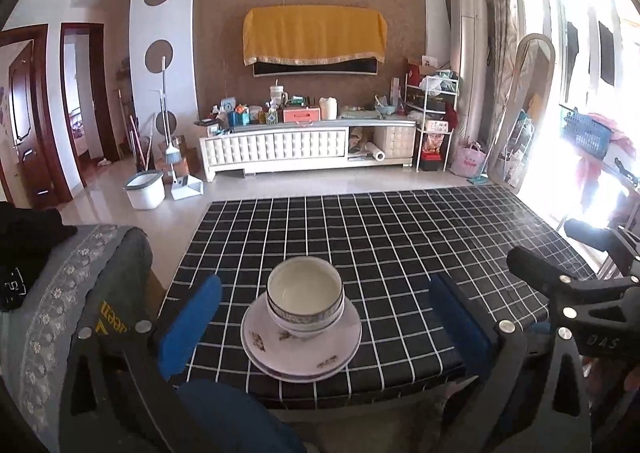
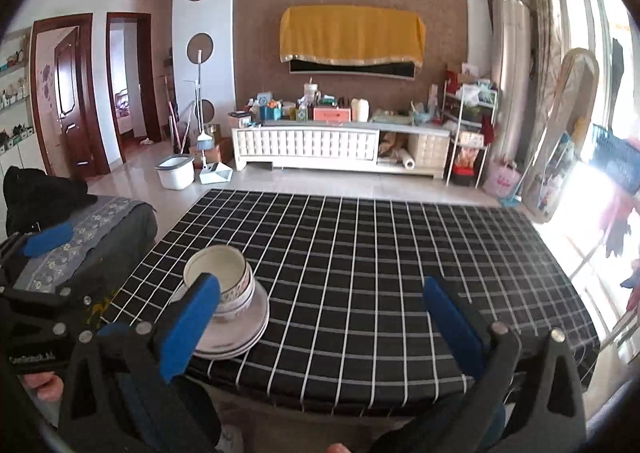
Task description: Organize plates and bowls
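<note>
Two white patterned bowls (image 1: 306,295) sit nested on a small stack of white plates (image 1: 302,349) near the front edge of the black checked table (image 1: 400,245). My left gripper (image 1: 326,317) is open, its blue pads wide on either side of the stack and back from it, touching nothing. In the right wrist view the same bowls (image 2: 224,281) and plates (image 2: 240,333) lie at the left. My right gripper (image 2: 320,321) is open and empty, with its left pad in front of the stack. The right gripper's black frame (image 1: 560,285) shows at the right of the left wrist view.
A grey patterned sofa arm (image 1: 68,293) with a black garment stands left of the table. Beyond the far table edge are tiled floor, a white bucket (image 1: 145,189), a dustpan and a cluttered TV cabinet (image 1: 304,141). A bright window fills the right.
</note>
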The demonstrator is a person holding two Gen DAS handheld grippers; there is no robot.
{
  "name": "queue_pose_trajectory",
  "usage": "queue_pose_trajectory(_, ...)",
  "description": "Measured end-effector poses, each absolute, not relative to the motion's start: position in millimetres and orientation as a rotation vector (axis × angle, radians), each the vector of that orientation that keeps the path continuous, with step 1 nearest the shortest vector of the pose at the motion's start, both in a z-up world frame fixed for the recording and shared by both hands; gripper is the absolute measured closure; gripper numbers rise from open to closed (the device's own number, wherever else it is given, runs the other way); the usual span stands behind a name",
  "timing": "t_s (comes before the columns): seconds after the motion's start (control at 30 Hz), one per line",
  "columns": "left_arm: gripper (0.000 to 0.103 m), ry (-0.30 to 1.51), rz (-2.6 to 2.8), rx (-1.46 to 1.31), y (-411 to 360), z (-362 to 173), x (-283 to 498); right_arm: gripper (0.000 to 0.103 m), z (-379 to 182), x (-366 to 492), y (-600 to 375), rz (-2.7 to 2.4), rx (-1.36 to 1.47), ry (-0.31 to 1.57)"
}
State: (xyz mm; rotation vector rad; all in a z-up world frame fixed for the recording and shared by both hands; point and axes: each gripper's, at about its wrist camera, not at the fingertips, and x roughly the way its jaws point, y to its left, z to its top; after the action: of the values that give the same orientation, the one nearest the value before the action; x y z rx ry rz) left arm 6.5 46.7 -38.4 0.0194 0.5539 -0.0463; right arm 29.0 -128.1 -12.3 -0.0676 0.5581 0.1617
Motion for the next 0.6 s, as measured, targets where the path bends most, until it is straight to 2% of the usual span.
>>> queue_pose_trajectory(0.6, 0.0, 0.563, -0.078, 0.043, 33, -41, -7, 0.0, -14, 7, -143, 0.172, -0.052, 0.588)
